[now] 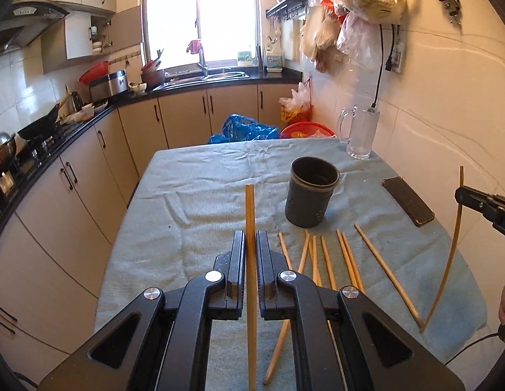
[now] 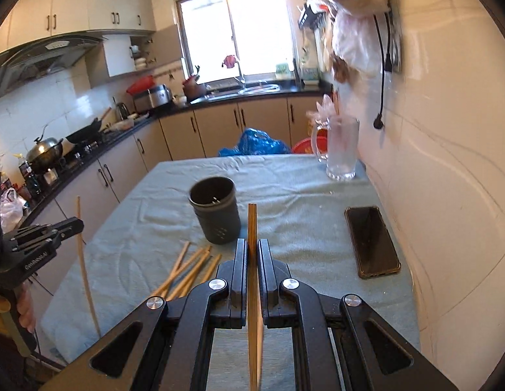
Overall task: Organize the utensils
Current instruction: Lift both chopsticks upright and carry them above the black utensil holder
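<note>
Below L gripper: chopstick cut off.

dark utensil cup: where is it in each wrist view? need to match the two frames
Left wrist: dark utensil cup right of centre, past the left gripper.
Right wrist: dark utensil cup left of centre, ahead of the right gripper.
Shared landmark: black phone, right of the cup in both.

Left tool pinches an upright chopstick near the dark cup.
</note>
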